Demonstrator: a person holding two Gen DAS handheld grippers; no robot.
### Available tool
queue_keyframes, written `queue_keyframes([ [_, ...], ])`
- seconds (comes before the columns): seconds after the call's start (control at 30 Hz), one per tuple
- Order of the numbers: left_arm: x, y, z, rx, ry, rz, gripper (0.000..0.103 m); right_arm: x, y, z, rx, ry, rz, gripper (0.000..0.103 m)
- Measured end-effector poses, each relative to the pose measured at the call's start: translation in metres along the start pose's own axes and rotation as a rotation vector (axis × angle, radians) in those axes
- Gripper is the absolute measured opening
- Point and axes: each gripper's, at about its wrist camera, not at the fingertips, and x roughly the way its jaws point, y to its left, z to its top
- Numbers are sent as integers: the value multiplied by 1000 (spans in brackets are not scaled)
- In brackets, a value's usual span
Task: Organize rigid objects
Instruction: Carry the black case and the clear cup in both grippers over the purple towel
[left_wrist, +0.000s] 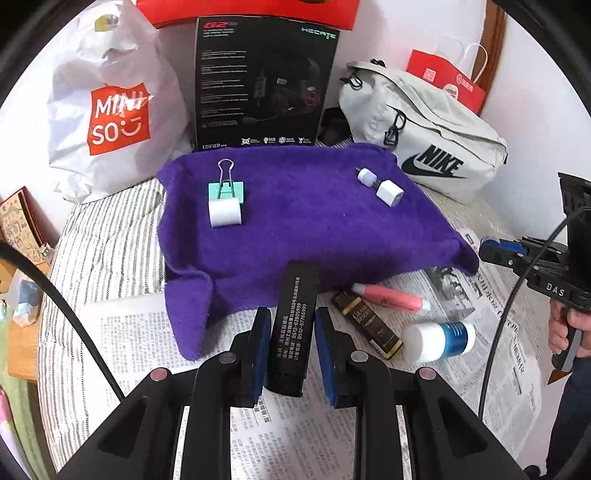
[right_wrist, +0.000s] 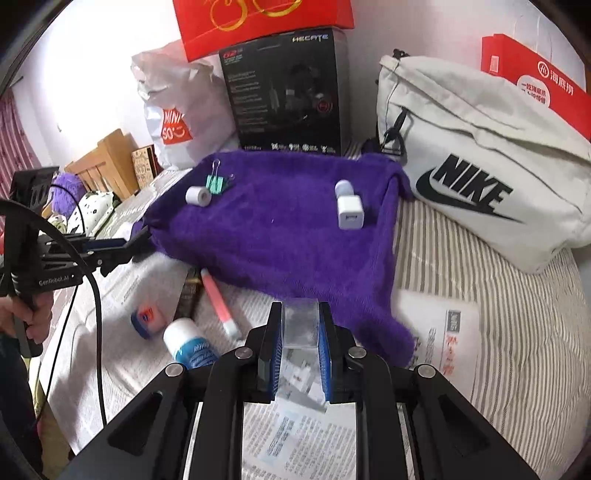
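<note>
My left gripper (left_wrist: 291, 325) is shut on a long black box (left_wrist: 293, 325) with white print, held at the near edge of the purple towel (left_wrist: 314, 221). My right gripper (right_wrist: 300, 332) is shut on a small clear plastic box (right_wrist: 300, 325) just before the towel (right_wrist: 288, 236). On the towel lie a green binder clip (left_wrist: 226, 190), a white roll (left_wrist: 224, 213) and a white charger plug (left_wrist: 380, 186). On the newspaper lie a pink tube (left_wrist: 391, 298), a dark gold-lettered box (left_wrist: 367, 325) and a blue-and-white bottle (left_wrist: 439, 341).
Behind the towel stand a Miniso bag (left_wrist: 110, 110), a black headset box (left_wrist: 262, 81) and a white Nike bag (left_wrist: 424, 125). A red paper bag (left_wrist: 447, 79) is at the back right. A small orange-and-blue item (right_wrist: 147, 318) lies on the newspaper (left_wrist: 498, 332).
</note>
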Motion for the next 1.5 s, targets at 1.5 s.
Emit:
queue_keyframes([
  [1.5, 51, 49, 63, -27, 38, -31, 23, 128, -24, 71, -66, 153, -143, 18],
])
